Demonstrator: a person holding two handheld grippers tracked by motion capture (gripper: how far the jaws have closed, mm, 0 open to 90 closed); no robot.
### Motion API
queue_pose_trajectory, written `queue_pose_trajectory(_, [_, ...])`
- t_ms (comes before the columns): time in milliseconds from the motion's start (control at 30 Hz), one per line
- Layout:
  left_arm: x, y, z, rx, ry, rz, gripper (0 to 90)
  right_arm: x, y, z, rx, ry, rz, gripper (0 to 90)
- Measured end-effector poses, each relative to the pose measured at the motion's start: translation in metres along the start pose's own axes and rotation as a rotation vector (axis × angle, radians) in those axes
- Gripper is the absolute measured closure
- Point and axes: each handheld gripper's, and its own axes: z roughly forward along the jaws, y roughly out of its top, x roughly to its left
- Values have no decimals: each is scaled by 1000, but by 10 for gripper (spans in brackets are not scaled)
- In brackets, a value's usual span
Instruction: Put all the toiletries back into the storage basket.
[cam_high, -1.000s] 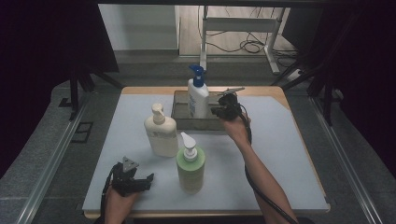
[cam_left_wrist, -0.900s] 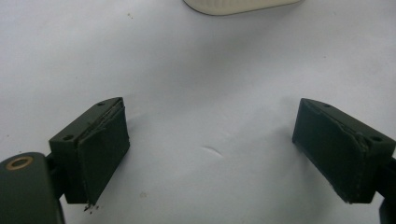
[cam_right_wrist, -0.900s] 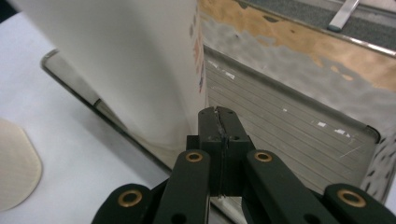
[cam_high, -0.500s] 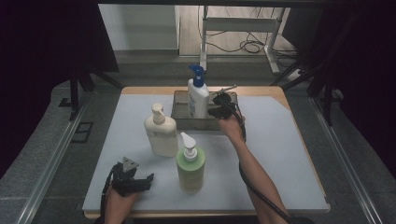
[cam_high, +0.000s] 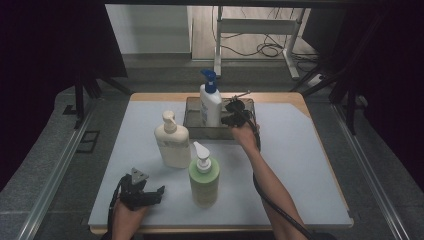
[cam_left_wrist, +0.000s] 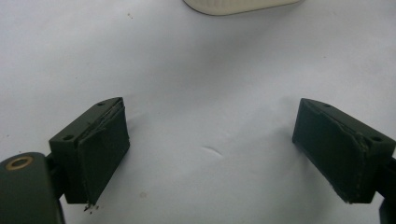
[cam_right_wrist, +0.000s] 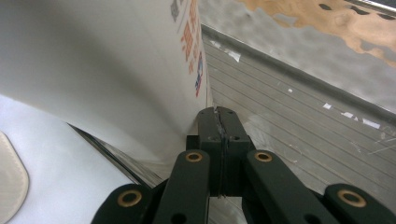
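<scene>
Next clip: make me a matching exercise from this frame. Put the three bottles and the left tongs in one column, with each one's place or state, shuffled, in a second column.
Things:
1. spray bottle
2. cream pump bottle
3. green pump bottle
4. left tongs

Places or states:
A. open, low over the mat, holding nothing
B. stands nearest the front edge of the mat
C. upright inside the metal tray
D. on the mat just left of the tray's front

Pairs: 1-C, 2-D, 3-B, 4-A
</scene>
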Motion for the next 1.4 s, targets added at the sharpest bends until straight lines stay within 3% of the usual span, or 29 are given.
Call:
queue_pose_trajectory(533, [0,0,0,1,1,2,103,9,2,9,-6,17,12,892])
queue_pose_trajectory(1400, [0,0,0,1,0,0,103,36,11,28,5,51,-23,878])
